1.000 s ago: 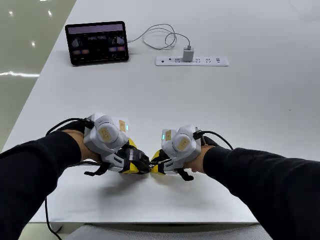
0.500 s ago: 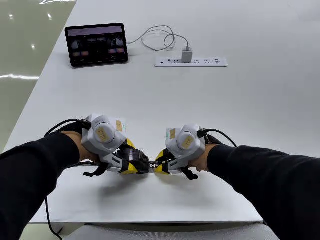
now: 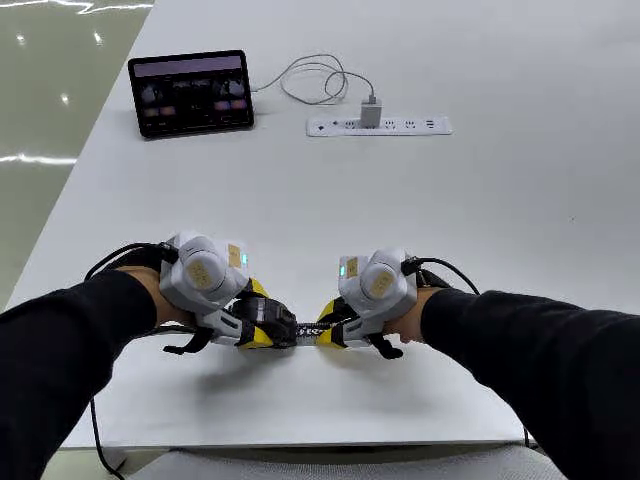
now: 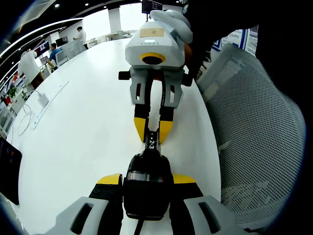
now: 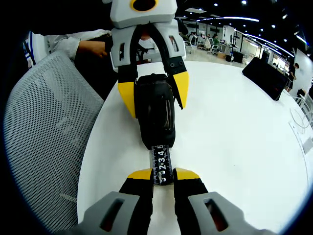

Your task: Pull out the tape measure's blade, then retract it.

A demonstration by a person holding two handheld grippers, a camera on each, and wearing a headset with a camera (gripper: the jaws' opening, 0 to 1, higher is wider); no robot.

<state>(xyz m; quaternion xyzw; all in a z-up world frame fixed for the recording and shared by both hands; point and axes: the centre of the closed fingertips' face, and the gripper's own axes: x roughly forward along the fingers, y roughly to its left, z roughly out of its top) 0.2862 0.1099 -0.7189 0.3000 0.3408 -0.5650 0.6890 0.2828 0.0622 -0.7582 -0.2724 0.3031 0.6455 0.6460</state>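
The black tape measure [image 3: 272, 322] sits between the yellow fingertips of my left gripper [image 3: 258, 326], which is shut on its case [image 4: 146, 183]. A short length of numbered blade [image 4: 151, 142] runs out of the case to my right gripper [image 3: 330, 335]. That gripper is shut on the blade's end [image 5: 160, 165], with its jaws pinching it from both sides. In the right gripper view the case [image 5: 155, 115] lies straight ahead, held by the left gripper [image 5: 154, 98]. Both grippers face each other low over the white table [image 3: 450, 230], near its front edge.
A tablet [image 3: 190, 92] leans at the far left of the table. A white power strip [image 3: 378, 126] with a charger and looped cable [image 3: 320, 75] lies at the far middle. A grey mesh chair [image 4: 254, 127] stands just past the front edge.
The right gripper has drawn a little to the right, away from the left one. A short stretch of blade now shows between the two.
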